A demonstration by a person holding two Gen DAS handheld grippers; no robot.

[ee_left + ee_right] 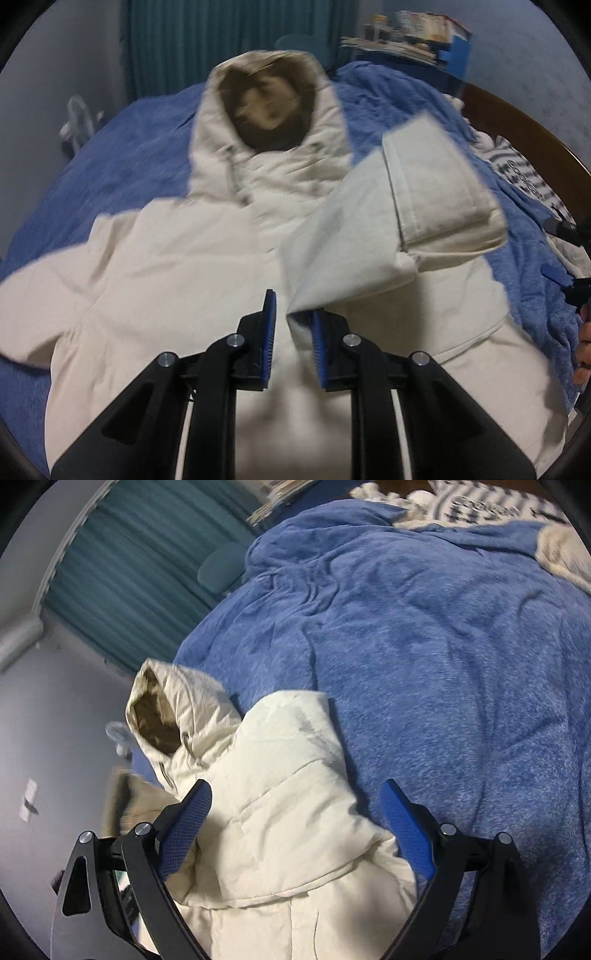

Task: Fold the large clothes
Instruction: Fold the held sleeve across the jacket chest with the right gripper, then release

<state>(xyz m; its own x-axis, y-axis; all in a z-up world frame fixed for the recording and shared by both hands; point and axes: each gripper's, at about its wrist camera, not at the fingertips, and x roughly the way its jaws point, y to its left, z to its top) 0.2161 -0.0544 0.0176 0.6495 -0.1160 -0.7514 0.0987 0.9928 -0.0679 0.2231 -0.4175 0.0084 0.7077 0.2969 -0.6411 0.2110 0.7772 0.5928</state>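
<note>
One cream hooded jacket (177,266) lies on one blue blanket (122,155), centre frame. Two grippers: the left gripper (291,325) at the bottom, the right gripper (295,819) low in its own view. One striped cloth (524,177) at right, one teal curtain (221,40) on top, one paper stack (406,33) upper right.

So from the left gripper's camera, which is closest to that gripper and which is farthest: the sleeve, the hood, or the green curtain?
From the left gripper, in the left wrist view:
1. The sleeve of the cream jacket, right at the fingers, stretching away to the right.
2. The hood, farther up the bed at the jacket's top, in the middle.
3. The green curtain, behind the bed on the far wall.
</note>
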